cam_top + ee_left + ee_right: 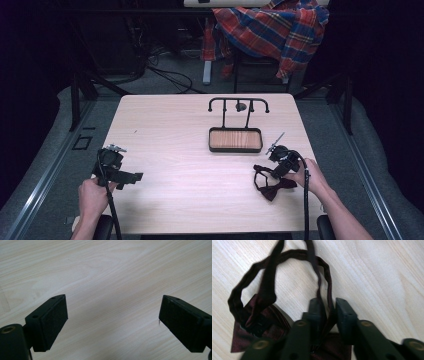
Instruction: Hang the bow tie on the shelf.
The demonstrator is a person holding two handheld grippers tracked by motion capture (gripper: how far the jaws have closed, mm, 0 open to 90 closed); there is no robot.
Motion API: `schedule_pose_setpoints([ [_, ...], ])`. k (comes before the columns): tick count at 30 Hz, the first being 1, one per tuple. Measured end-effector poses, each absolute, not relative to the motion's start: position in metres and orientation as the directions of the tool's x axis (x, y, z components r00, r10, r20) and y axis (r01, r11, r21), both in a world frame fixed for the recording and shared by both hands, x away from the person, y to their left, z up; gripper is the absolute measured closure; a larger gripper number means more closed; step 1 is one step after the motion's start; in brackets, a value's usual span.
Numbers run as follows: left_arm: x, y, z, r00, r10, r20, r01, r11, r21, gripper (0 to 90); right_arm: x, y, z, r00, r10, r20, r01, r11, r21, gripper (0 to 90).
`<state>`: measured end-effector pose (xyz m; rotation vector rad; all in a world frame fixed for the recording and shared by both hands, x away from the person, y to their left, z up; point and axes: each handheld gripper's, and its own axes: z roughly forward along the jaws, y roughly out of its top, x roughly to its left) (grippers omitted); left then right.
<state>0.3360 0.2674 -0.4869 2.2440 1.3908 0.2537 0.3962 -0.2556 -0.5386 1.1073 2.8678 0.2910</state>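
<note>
My right hand-held gripper sat low over the near right part of the desk, its jaws drawn nearly together on the strap of a dark red bow tie. In the right gripper view the thin strap ran down between the 2 black pads, which pressed on it from either side with just a narrow gap left between them. The rest of the strap curved away in a loop lying flat on the wood, and the folded body of the tie lay just beside and partly under the jaws. My right hand gripped the tool from the desk's right edge, with its cable trailing back toward me.

My left hand-held gripper rested at the near left of the desk, well apart from the tie. Its jaws stood wide open with nothing in them; in the left gripper view I saw bare pale wood between the 2 pads. My left hand held it level, pointing toward the middle.

Farther back, near the middle of the desk, stood a black rack over a small tray with a wooden floor, apart from both tools. A plaid shirt hung over a chair beyond the desk.
</note>
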Motion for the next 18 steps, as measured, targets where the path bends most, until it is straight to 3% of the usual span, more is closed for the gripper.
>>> schedule_pose_setpoints([
  [5, 0.336, 0.268, -0.487, 0.465, 0.88, -0.096, 0.791, -0.364, 0.492, 8.7, 0.396, -0.256, -0.536, -0.738, 0.674, -0.013, 0.66, 0.726, 0.191, 87.3],
  [18, 0.336, 0.268, -0.487, 0.473, 0.875, -0.102, 0.79, -0.37, 0.489, 8.7, 0.387, -0.264, -0.504, -0.687, 0.717, -0.113, 0.652, 0.678, 0.341, 88.4],
])
